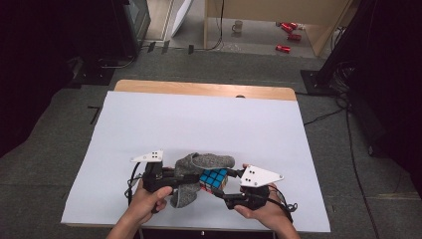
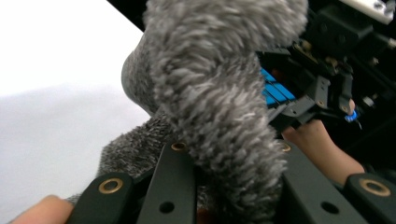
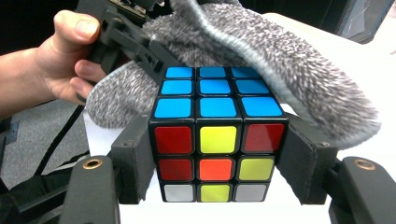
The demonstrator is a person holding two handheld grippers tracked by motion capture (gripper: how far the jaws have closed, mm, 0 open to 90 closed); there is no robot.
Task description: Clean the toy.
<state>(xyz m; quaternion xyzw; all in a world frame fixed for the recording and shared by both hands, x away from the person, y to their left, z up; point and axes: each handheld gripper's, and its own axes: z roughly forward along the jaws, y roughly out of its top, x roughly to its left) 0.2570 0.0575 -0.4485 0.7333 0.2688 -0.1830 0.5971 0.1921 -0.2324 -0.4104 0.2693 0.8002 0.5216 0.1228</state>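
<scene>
Gripping a puzzle cube [image 3: 217, 135] between clamped fingers [image 3: 299, 163] of the right gripper [image 1: 225, 181], just above the white desk [image 1: 199, 124]; pinching a grey fuzzy sock [image 1: 199, 172] with the left gripper [image 1: 181, 178], its fabric draped over the cube's blue face.

Left gripper [image 1: 185, 178] and right gripper [image 1: 222, 180] both clamped, tips facing inward, close together.

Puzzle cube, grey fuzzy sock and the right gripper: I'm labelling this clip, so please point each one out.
Puzzle cube [image 3: 217, 135]: right gripper view, centre yellow sticker of its near face.
Grey fuzzy sock [image 2: 210, 93]: left gripper view, the thick fold between the jaws.
Right gripper [image 3: 217, 168]: right gripper view, midway between its pads, shut on the cube.
</scene>
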